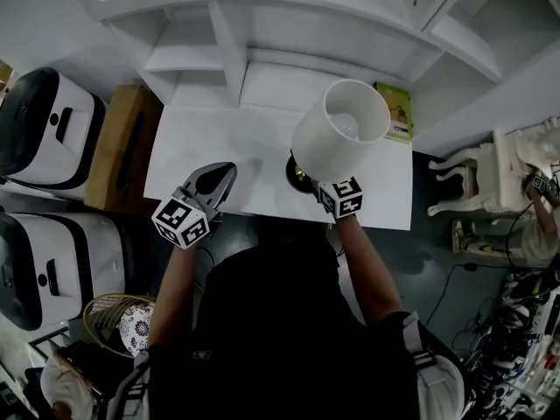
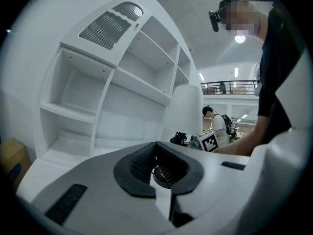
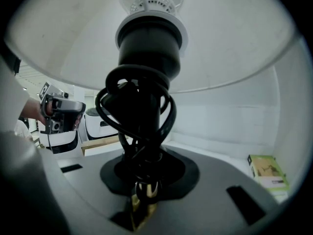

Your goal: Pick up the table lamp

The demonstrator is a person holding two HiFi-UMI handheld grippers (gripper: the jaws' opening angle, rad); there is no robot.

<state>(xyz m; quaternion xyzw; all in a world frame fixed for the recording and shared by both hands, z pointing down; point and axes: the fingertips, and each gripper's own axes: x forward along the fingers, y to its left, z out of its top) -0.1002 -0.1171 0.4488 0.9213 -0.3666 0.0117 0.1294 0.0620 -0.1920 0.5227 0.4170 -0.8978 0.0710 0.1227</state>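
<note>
**Lamp gripped at the bench**

The white bench (image 1: 201, 138) sits under a shelf unit (image 1: 289, 24). The table lamp (image 1: 341, 129) leans over the bench's front. The right gripper (image 3: 143, 187) has its fingers clamped on the lamp's stem. The left gripper (image 2: 161, 173) has its fingers together, holding nothing.

I count one table lamp (image 1: 341, 134) with one white shade. I carry two grippers, the left gripper (image 1: 223, 173) and the right gripper (image 3: 142, 177), each with two jaws and one marker cube. There is one white surface (image 1: 201, 147), and one green box (image 1: 395, 109) lies at its far right. One white shelf unit (image 1: 289, 24) stands at the far side. On the left are two big white-and-black machines (image 1: 39, 129) and one brown box (image 1: 122, 147). Near left sits one wicker basket (image 1: 109, 318), and at the right one white chair (image 1: 477, 178).
</note>
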